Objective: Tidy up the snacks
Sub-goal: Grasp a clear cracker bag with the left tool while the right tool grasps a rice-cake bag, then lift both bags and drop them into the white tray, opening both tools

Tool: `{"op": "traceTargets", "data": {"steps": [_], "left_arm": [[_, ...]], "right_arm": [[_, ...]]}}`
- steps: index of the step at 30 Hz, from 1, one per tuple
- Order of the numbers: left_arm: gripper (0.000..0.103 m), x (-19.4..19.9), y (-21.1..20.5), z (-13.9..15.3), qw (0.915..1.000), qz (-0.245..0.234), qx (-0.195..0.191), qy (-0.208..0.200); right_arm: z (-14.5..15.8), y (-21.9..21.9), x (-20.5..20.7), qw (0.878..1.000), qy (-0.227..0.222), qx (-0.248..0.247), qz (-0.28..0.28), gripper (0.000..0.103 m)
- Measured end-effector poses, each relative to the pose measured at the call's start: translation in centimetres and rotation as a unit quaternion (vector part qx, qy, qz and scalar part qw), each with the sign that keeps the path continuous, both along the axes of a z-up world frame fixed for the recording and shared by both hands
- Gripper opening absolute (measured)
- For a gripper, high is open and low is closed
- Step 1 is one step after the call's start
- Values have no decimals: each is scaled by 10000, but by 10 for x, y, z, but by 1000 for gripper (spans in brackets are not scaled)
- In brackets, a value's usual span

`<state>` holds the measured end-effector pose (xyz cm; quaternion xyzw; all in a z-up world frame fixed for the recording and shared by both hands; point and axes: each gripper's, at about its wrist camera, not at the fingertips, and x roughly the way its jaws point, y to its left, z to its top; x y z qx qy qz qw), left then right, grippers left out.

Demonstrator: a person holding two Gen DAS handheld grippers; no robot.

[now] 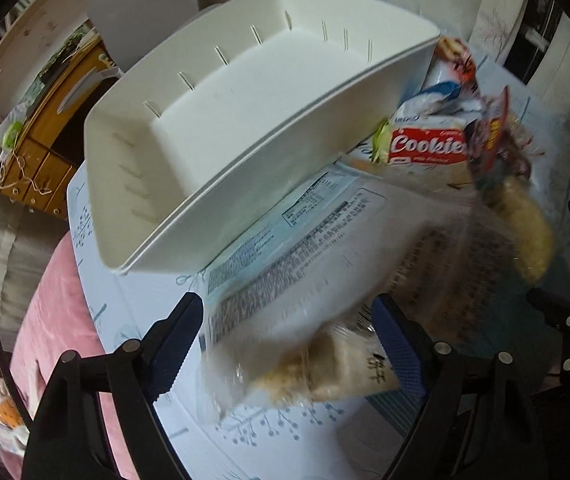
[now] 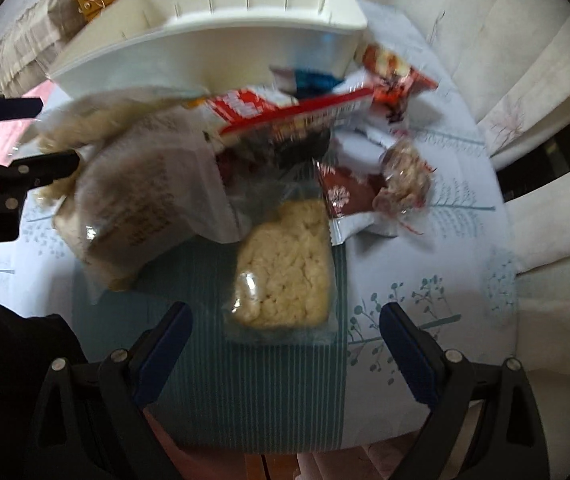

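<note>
White plastic bin (image 1: 245, 120) sits empty on the floral tablecloth (image 2: 425, 320), snack packets heaped along its near side. Left gripper (image 1: 285, 344) spread wide, straddling a clear bag of pale crackers (image 1: 317, 368); pads not pressing, nothing gripped. Bag's long axis runs away from the fingers toward the bin, so the bin lies straight ahead. Right gripper (image 2: 285, 344) also released and empty, poised above a puffed-rice cake packet (image 2: 285, 264) lying lengthwise just ahead of its fingers. Red Cookies pack (image 1: 429, 146) sits further back, against the bin wall. Left hand looks nearer its pick.
</note>
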<state>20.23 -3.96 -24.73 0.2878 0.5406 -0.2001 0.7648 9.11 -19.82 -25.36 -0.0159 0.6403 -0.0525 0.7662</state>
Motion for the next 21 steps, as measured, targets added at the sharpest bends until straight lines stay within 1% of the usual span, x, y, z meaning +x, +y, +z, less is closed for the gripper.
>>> {"op": "traceTargets", "data": {"steps": [2, 4, 5, 8, 9, 10, 11, 12, 13, 15, 16, 18, 19, 21], "left_arm": [[86, 5, -4, -6, 9998, -39, 177, -92], [86, 11, -7, -12, 9994, -124, 318, -68], [86, 14, -9, -15, 9993, -165, 336, -44], [78, 18, -14, -19, 9993, -242, 290, 14], [73, 21, -15, -19, 9994, -242, 260, 32], [71, 21, -16, -19, 9994, -241, 241, 56], [65, 22, -18, -21, 9994, -240, 217, 132], [64, 23, -19, -23, 9993, -228, 235, 172], [63, 23, -19, -24, 9993, -228, 260, 155], [58, 21, -21, -24, 9991, -272, 305, 87], [56, 18, -22, -24, 9991, -282, 311, 56], [49, 15, -21, -21, 9990, -287, 327, -51], [48, 14, -20, -18, 9990, -272, 328, -118], [42, 13, -17, -12, 9991, -211, 259, -248]], "right_arm": [[-7, -2, 5, 9999, 96, 54, -10, 94], [-12, -4, 10, 9998, 172, 113, -7, 91], [-15, -4, 12, 9997, 209, 144, 2, 88], [-22, -6, 17, 9993, 312, 197, 6, 81], [-24, -7, 18, 9992, 324, 216, 3, 77], [-25, -7, 18, 9991, 347, 254, 2, 75], [-26, -7, 18, 9989, 362, 286, 0, 72], [-28, -8, 19, 9988, 375, 307, -5, 68], [-30, -9, 20, 9988, 384, 291, -13, 66], [-32, -8, 20, 9989, 375, 295, -7, 62], [-32, -8, 20, 9988, 369, 306, -13, 61], [-31, -10, 18, 9989, 349, 310, -22, 60], [-34, -11, 24, 9990, 341, 302, -26, 59], [-33, -13, 24, 9992, 299, 262, -35, 59]]}}
